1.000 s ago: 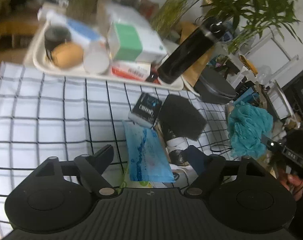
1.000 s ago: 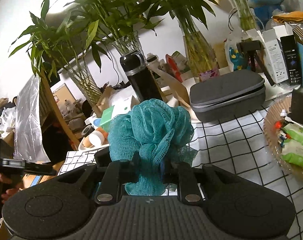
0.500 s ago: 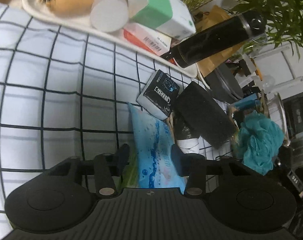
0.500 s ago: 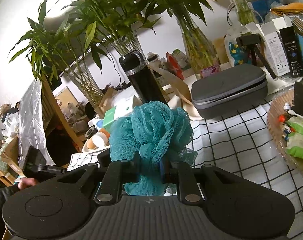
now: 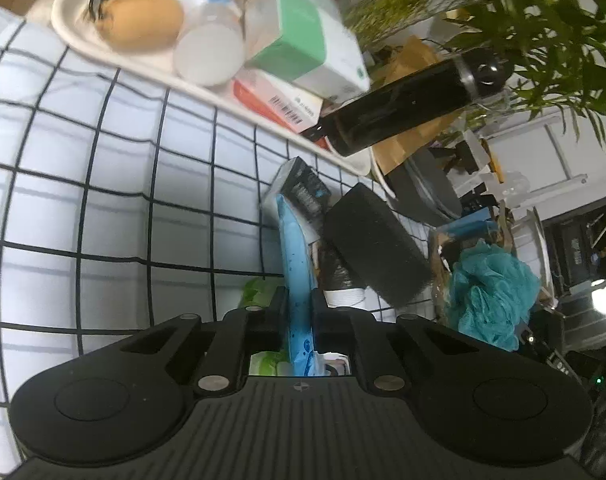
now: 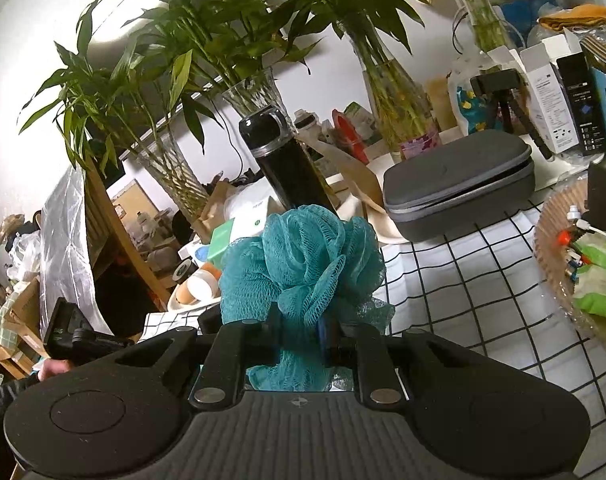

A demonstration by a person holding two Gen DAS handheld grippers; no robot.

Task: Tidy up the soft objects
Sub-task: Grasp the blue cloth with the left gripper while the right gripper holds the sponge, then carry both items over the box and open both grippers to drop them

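Observation:
A blue soft packet (image 5: 293, 248) stands on edge over the checked cloth (image 5: 83, 200). My left gripper (image 5: 300, 312) has its jaws closing on the packet's lower end, and both pads press its sides. Beneath it lies a green packet (image 5: 259, 292). A black sponge block (image 5: 373, 248) and a small dark box (image 5: 303, 192) lie just beyond. My right gripper (image 6: 301, 332) is shut on a teal mesh bath pouf (image 6: 303, 256), held up above the cloth. The same pouf (image 5: 491, 284) shows at the right of the left wrist view.
A cream tray (image 5: 63, 28) with boxes, a jar and a brown round thing lies at the far left. A black bottle (image 6: 283, 160), a grey zip case (image 6: 459, 184), glass vases with bamboo, and a woven basket (image 6: 551, 240) of green packets crowd the back and right.
My left gripper dropped toward the blue packet and its jaws closed from wide apart onto it; the packet now stands on edge. The right gripper kept still with the pouf.

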